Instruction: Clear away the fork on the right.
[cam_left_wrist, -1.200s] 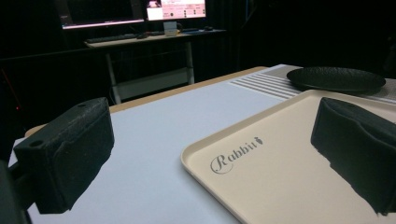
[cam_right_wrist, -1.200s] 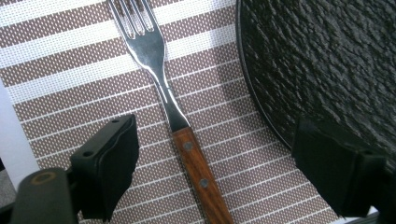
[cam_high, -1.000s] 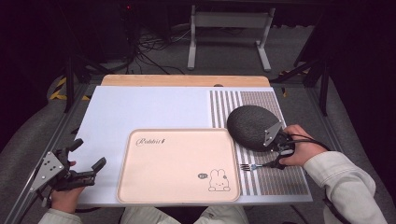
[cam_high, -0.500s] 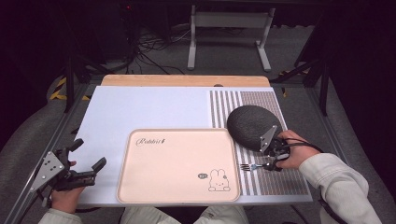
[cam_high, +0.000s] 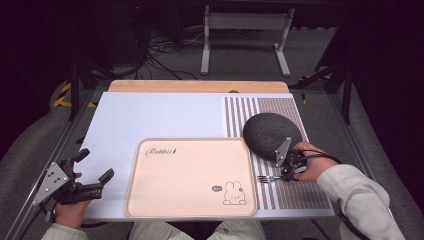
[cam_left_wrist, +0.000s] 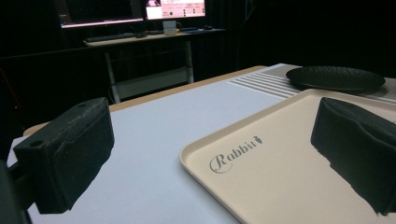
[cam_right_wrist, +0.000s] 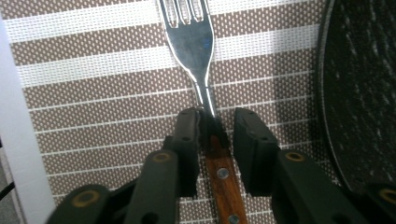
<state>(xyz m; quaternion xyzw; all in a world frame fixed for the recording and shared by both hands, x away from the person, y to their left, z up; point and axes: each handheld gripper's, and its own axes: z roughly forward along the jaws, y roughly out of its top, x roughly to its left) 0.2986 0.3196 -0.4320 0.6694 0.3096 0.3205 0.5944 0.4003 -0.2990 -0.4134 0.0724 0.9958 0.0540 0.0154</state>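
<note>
Dark floor and tangled cables lie behind your table (cam_high: 165, 117), whose pale, smooth top has a wooden strip along the far edge.

At the left, your left hand (cam_high: 70, 212) rests at the near corner, holding the left gripper (cam_high: 96, 166) low and level, pointed across the table toward the far right. Its jaws stand wide apart with nothing between them; in the left gripper view the blocky black pads (cam_left_wrist: 70, 154) frame bare tabletop and a corner of the tray.

In the middle lies that tray (cam_high: 190, 177): a flat, beige rectangle with rounded corners, a raised rim, script lettering and a small rabbit drawing.

At the right, a brown-and-white striped woven mat (cam_high: 300, 192) carries a round, dark, pebbled plate (cam_high: 270, 134). Just near of it, your right hand (cam_high: 307, 167) tips the right gripper (cam_high: 276, 176) down toward the mat. Its jaws have just been closing around the fork (cam_right_wrist: 198, 60), which lies flat on the mat beside the plate. The left pad touches the neck where shiny metal meets the riveted wooden handle; the right pad sits a little apart.
</note>
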